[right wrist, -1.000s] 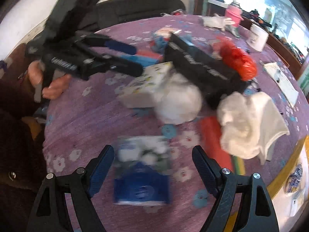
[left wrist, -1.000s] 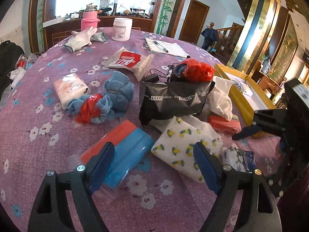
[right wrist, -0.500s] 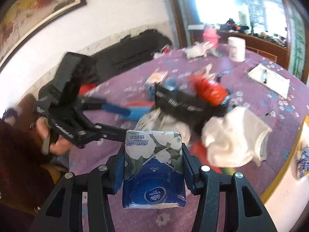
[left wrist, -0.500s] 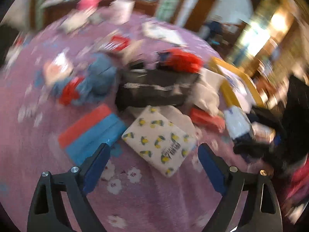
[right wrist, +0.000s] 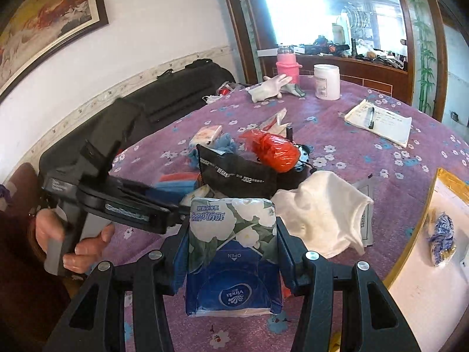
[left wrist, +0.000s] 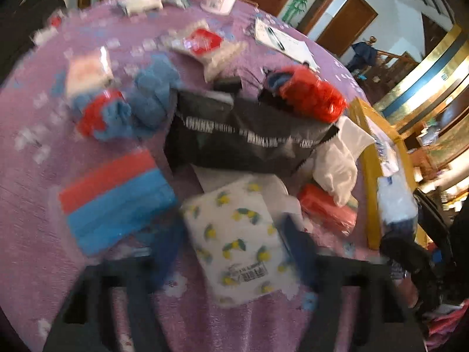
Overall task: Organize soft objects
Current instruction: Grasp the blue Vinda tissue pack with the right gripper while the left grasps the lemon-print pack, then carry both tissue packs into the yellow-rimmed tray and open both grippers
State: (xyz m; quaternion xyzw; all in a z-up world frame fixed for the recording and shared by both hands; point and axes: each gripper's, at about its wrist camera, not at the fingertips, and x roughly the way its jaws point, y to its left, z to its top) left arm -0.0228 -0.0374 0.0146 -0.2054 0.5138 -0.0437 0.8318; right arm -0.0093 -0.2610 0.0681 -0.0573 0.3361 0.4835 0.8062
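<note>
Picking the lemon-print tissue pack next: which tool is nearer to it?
Left. The left tool straddles the lemon-print tissue pack, its jaws just closing around it. The right tool is lifted off to the side, gripping the blue Vinda tissue pack.

A lived-in home dining room: a round worktop (right wrist: 366,158) under a purple flowered cloth, a framed painting (right wrist: 44,20) on the white wall, a wooden door (left wrist: 346,20) and staircase (left wrist: 392,61) beyond, bamboo-painted trim (right wrist: 425,58) around a wood-framed pass-through (right wrist: 337,14) showing dish racks.

White jar (right wrist: 326,81), pink bottle (right wrist: 287,67), notepad (right wrist: 379,121) with pen (right wrist: 371,117), framed painting (right wrist: 44,14)
</note>
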